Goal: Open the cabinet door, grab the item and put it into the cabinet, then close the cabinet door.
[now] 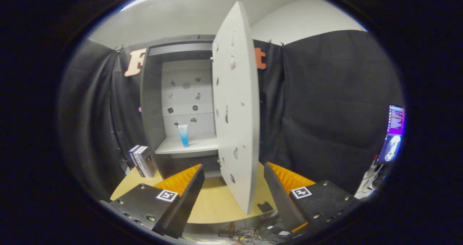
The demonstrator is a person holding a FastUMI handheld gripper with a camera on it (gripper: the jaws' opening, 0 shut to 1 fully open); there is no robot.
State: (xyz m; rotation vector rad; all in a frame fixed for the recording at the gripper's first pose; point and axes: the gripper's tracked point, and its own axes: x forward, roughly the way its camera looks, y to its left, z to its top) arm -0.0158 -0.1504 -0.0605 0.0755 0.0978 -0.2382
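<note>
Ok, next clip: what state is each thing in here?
cabinet door: swung open, its edge between the fingers.
blue tube: upright on the cabinet shelf.
gripper: open, holding nothing.
books: standing on the table, left of the cabinet.

- I am seeing the open cabinet door at centre frame covering the right part of the cabinet interior and the right end of the shelf.
- The small marks on the cabinet's back panel are showing too small for me to tell.
- The books at lower left are standing partly cut off by the dark cloth.
- The cables at bottom centre are blurring together.
</note>
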